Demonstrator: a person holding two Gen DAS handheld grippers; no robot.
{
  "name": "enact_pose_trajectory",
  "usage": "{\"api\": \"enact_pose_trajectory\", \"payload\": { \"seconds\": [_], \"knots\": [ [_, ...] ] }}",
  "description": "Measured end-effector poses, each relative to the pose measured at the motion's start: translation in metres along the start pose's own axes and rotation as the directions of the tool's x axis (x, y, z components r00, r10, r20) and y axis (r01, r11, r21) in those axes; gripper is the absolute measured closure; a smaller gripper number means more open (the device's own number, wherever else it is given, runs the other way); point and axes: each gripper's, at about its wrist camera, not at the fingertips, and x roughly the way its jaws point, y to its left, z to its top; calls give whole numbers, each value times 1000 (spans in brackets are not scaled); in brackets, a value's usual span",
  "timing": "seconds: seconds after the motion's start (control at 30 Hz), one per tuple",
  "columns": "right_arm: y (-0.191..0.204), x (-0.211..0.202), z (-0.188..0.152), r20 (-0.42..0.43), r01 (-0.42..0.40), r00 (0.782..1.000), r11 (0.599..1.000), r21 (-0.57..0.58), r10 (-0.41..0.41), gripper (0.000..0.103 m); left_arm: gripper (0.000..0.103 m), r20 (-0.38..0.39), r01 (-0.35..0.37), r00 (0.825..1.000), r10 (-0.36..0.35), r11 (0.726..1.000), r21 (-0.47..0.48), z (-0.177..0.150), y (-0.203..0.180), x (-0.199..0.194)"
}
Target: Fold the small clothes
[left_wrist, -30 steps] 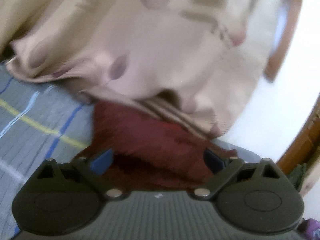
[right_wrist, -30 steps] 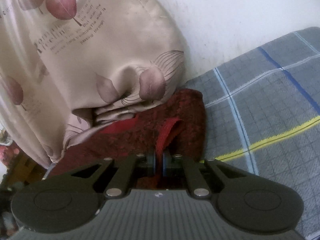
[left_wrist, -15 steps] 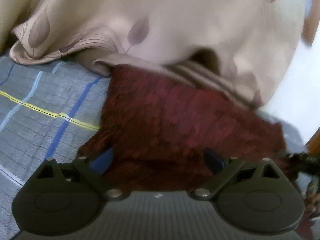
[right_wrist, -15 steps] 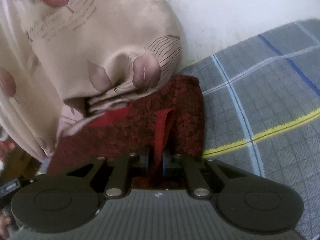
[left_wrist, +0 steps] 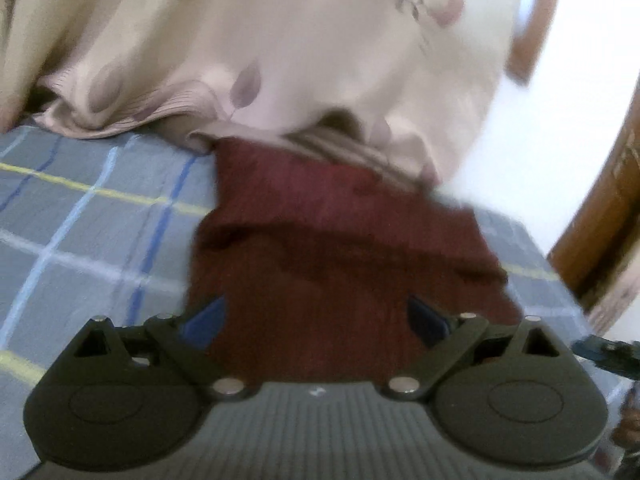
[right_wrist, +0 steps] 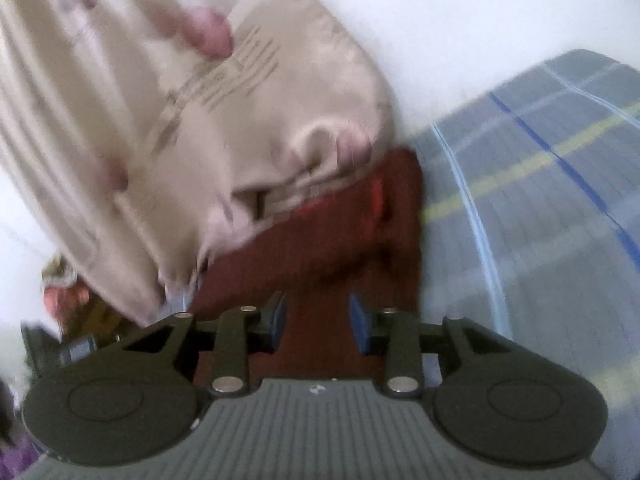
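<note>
A small dark red garment (left_wrist: 340, 248) lies folded on the grey checked bed cover (left_wrist: 80, 216), its far edge tucked under a beige leaf-print curtain (left_wrist: 280, 48). My left gripper (left_wrist: 316, 316) is open, its blue pads wide apart just above the garment's near edge. In the right wrist view the same garment (right_wrist: 332, 248) shows a brighter red strap (right_wrist: 376, 196). My right gripper (right_wrist: 318, 318) is open over the garment's near edge, with nothing between its pads.
The curtain (right_wrist: 180, 100) hangs over the bed's far edge against a white wall (right_wrist: 460, 20). A brown wooden frame (left_wrist: 600, 220) stands at the right. The checked cover (right_wrist: 540, 208) spreads to the right of the garment. Clutter lies beyond the bed's edge (right_wrist: 68, 300).
My right gripper has opened and let go of the red strap, which now lies on the garment. Both cameras have drawn back a little; the left gripper stayed open.
</note>
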Motion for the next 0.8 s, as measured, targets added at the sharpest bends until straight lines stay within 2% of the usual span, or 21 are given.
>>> {"api": "enact_pose_trajectory", "payload": {
  "seconds": [0.07, 0.13, 0.23, 0.4, 0.53, 0.63, 0.67, 0.73, 0.8],
  "knots": [
    [5, -33, -26, -19, -4, 1000, 1000, -5, 4, 58, 5, -6, -24, 1000, 24, 1000, 20, -18, 3, -21],
    [7, -65, -51, -23, 27, 999, 1000, 3, -27, 53, 5, -23, -22, 999, 23, 1000, 14, -34, 10, -36],
    [5, -91, -78, -44, 48, 998, 998, 48, -46, 50, 5, -94, 13, 995, -19, 998, -61, -57, 27, -51],
    [12, -92, -103, -97, 54, 994, 997, 52, -49, 50, 5, -179, 60, 981, -80, 992, -113, -87, 44, -60],
    [15, -80, -115, -130, 27, 991, 996, 88, -16, 50, 5, -170, 106, 979, -116, 992, -68, -92, 46, -64],
    [19, -72, -116, -140, 10, 990, 994, 107, 5, 50, 6, -189, 173, 962, -195, 977, -125, -91, 49, -61],
    [20, -70, -116, -145, 5, 989, 993, 114, 11, 50, 6, -201, 223, 946, -253, 961, -163, -90, 49, -59],
    [21, -69, -117, -153, -8, 988, 995, 103, 24, 52, 6, -221, 278, 921, -322, 938, -205, -92, 46, -55],
    [17, -70, -118, -144, -16, 989, 993, 120, 34, 53, 6, -224, 290, 914, -338, 931, -223, -92, 44, -51]
  ]
}}
